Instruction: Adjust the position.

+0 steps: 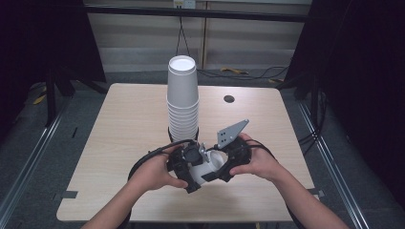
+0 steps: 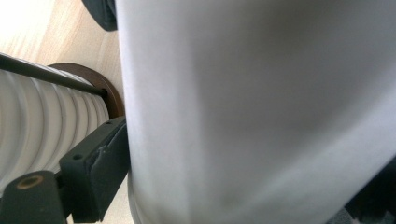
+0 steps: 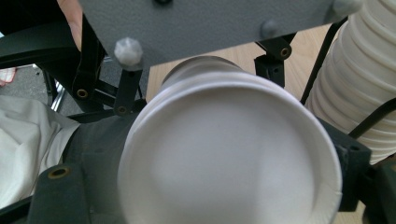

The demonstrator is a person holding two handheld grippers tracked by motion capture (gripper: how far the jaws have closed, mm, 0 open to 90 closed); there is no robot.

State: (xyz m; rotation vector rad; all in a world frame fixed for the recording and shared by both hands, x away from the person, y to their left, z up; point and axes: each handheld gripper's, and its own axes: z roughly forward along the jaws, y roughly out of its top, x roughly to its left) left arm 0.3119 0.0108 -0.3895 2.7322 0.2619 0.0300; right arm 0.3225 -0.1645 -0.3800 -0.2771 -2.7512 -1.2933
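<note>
A tall stack of upturned white paper cups stands mid-table on a dark round base. In front of it, a short nest of white paper cups is held on its side above the table between both grippers. My left gripper is shut on the cup's wall, one black finger pressed against its side. My right gripper is shut on the other end, whose round end faces its camera between the two jaws. The stack's ridged rims rise just behind.
The wooden table has a small dark hole at the back right. Black cables loop from the grippers near the stack's foot. A grey plate hangs across the top of the right gripper view.
</note>
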